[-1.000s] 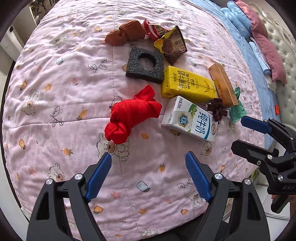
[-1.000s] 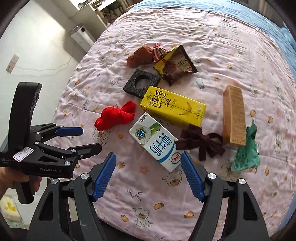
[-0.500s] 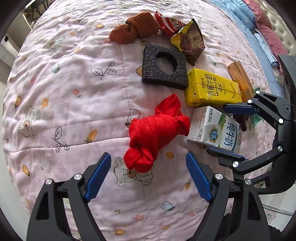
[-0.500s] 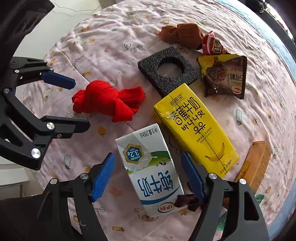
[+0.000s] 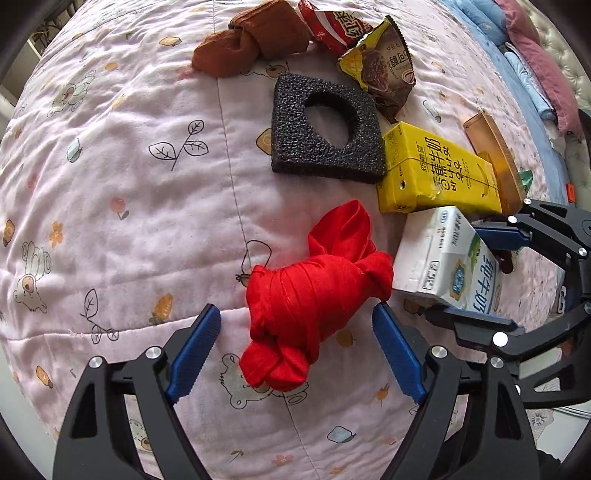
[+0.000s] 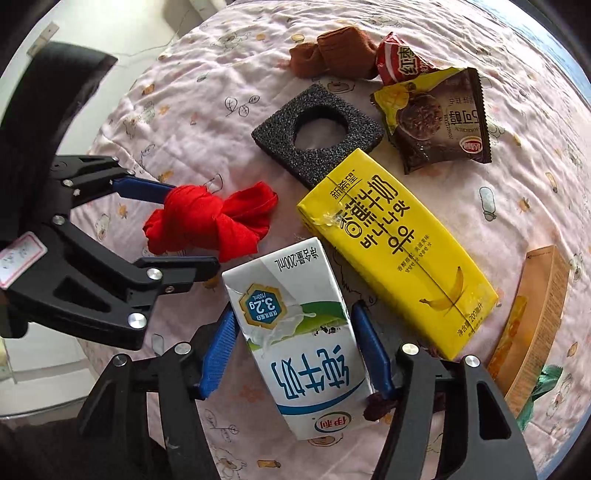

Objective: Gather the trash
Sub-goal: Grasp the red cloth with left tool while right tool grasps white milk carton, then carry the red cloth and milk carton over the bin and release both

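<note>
Trash lies on a pink quilt [image 5: 147, 221]. My left gripper [image 5: 295, 354] points down, open, its blue pads either side of a knotted red cloth [image 5: 314, 291] without touching it. That cloth [image 6: 207, 221] also shows between the left gripper [image 6: 181, 225] fingers in the right wrist view. My right gripper [image 6: 295, 350] is closing on a white milk carton [image 6: 295, 332] lying flat, and both pads meet its long sides. In the left wrist view the right gripper [image 5: 458, 273] brackets the same carton [image 5: 443, 258].
A yellow banana-milk carton [image 6: 391, 251] lies just beyond the white one, touching a black foam square [image 6: 317, 136] with a round hole. Behind are brown socks [image 5: 251, 40], a red wrapper [image 5: 332, 26] and a brown-yellow snack bag [image 5: 384, 70]. A tan box [image 6: 535, 314] and green wrapper [image 6: 543, 384] lie right.
Both grippers have sunk toward the quilt. The left one now straddles the red cloth. The right one has come down over the white carton and narrowed its jaws onto it.
</note>
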Tool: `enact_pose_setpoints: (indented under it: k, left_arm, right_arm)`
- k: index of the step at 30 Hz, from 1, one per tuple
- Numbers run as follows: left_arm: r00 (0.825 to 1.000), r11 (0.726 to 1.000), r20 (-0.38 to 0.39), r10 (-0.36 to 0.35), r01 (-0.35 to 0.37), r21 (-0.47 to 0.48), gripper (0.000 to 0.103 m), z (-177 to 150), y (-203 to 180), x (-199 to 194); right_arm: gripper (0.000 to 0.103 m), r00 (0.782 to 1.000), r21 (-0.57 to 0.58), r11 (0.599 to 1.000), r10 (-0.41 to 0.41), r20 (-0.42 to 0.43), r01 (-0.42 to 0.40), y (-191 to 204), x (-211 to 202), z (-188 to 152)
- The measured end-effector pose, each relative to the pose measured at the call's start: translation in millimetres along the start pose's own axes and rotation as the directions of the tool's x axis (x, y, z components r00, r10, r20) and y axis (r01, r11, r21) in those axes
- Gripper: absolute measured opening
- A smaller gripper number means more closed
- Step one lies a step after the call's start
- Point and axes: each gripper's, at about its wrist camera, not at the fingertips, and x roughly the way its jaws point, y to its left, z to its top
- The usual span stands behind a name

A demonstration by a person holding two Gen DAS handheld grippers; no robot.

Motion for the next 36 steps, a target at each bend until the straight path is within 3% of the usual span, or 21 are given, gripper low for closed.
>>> enact_pose_setpoints:
  k: [5,7,17,23,30,36]
  left_arm:
    - [1.000,1.000,-0.019,0.019,-0.019,-0.008,0.065,6,1,5]
    - [1.000,1.000,-0.019,-0.008,0.007,-0.017,0.048,6,1,2]
    - [0.995,0.990,0.020,-0.098,0.099,-0.097,0.045,-16,3,-33]
    - [0.989,0.987,0.054,-0.134,0.138,-0.081,0.045,-47,-8,-68]
    - [0.981,0.983,0.068,-0.181,0.180,0.028,0.045,-71,-50,-89]
    - [0.977,0.969,0.030,-0.211,0.205,0.140,0.045,-89,-88,-91]
  right_arm:
    - [0.061,0.998,0.118,0.991,0.057,0.029,-0.060,-14,-12,-8]
    - [0.061,0.997,0.141,0.988,0.062,0.035,-0.066,-17,-16,-12]
    - [0.059,0.988,0.253,0.961,0.082,0.130,-0.113,-5,-54,-38]
    - [0.058,0.984,0.287,0.955,0.023,0.177,-0.074,11,-83,-60]
    - [0.058,0.968,0.384,0.922,-0.052,0.245,-0.047,21,-117,-109]
    - [0.058,0.959,0.483,0.875,-0.115,0.260,-0.026,23,-129,-159]
